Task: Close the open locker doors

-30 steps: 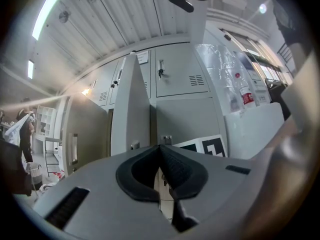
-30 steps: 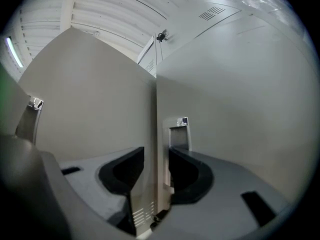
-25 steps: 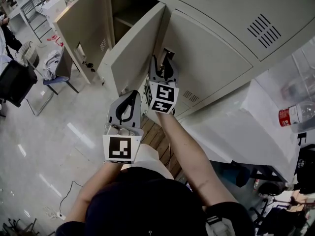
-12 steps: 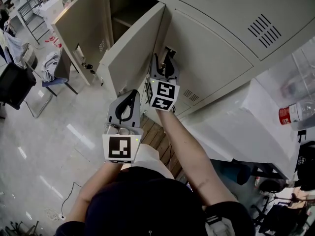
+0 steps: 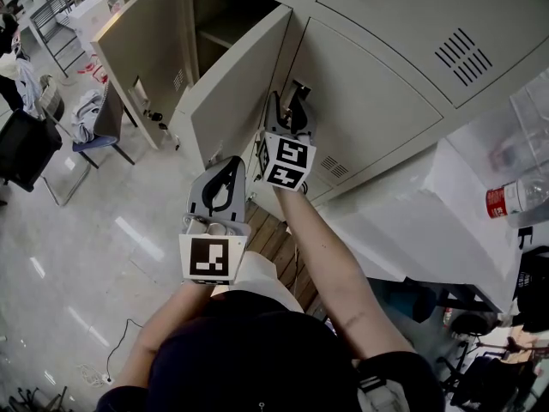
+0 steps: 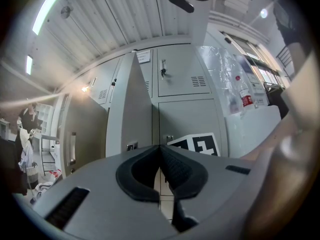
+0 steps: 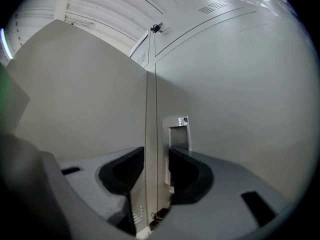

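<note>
Two beige locker doors stand open in the head view: a far one (image 5: 141, 41) swung wide and a nearer one (image 5: 232, 93) half open. My right gripper (image 5: 287, 110) sits at the nearer door's free edge. In the right gripper view the door edge (image 7: 150, 124) and its latch plate (image 7: 179, 131) fill the space between the jaws of the right gripper (image 7: 156, 156), which are shut on it. My left gripper (image 5: 225, 172) hangs lower and nearer to me, shut and holding nothing. In the left gripper view, beyond the left gripper (image 6: 160, 149), the nearer door (image 6: 130, 109) appears edge-on.
Shut locker doors with vent slots (image 5: 463, 54) fill the right. A white covered table (image 5: 429, 221) with a bottle (image 5: 515, 200) stands at the right. A chair (image 5: 94, 127) and a dark bag (image 5: 26, 144) sit left on the shiny floor, where a cable (image 5: 120, 333) lies.
My right gripper has shifted slightly to the right and up with the nearer door's edge. The left gripper has stayed where it was.
</note>
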Demonstrator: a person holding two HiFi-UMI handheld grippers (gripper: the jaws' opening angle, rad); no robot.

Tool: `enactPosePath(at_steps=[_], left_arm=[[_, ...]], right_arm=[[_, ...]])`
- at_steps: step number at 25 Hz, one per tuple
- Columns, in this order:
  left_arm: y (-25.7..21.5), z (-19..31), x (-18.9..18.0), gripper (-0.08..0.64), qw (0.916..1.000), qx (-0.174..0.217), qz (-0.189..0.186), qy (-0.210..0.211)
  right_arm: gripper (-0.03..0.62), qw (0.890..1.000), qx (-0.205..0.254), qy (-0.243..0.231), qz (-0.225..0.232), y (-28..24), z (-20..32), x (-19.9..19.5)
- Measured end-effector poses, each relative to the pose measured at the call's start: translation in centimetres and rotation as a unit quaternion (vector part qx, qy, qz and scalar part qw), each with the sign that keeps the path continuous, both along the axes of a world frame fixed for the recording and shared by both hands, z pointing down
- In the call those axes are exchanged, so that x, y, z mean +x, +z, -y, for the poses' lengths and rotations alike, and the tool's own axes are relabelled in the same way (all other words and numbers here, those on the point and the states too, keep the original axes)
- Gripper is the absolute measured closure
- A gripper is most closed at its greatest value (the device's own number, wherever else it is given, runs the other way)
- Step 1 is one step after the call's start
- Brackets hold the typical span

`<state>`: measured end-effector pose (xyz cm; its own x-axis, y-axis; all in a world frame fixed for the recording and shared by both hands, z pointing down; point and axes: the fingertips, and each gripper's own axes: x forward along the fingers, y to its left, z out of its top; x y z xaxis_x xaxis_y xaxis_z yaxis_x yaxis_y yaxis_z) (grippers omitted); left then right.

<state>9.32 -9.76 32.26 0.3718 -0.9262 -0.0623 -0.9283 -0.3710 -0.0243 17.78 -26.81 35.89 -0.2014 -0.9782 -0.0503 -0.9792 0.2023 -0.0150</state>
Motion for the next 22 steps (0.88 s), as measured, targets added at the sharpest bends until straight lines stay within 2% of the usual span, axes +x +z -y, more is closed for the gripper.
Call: enactPosePath(at_steps=[16,22], left_arm=[[0.0,-0.3,0.2,0.558,1.0000,-0.001,-0.005,0.007],[0.1,-0.6,-0.1,0.558,0.9999,0.000,-0.005,0.009]], right_arm=[[0.453,1.000,-0.009,0.016,-0.016,0.5,-0.9,0.0],[0.454,1.000,0.001,-0.004,-0.014,0.1,-3.1,-0.4]])
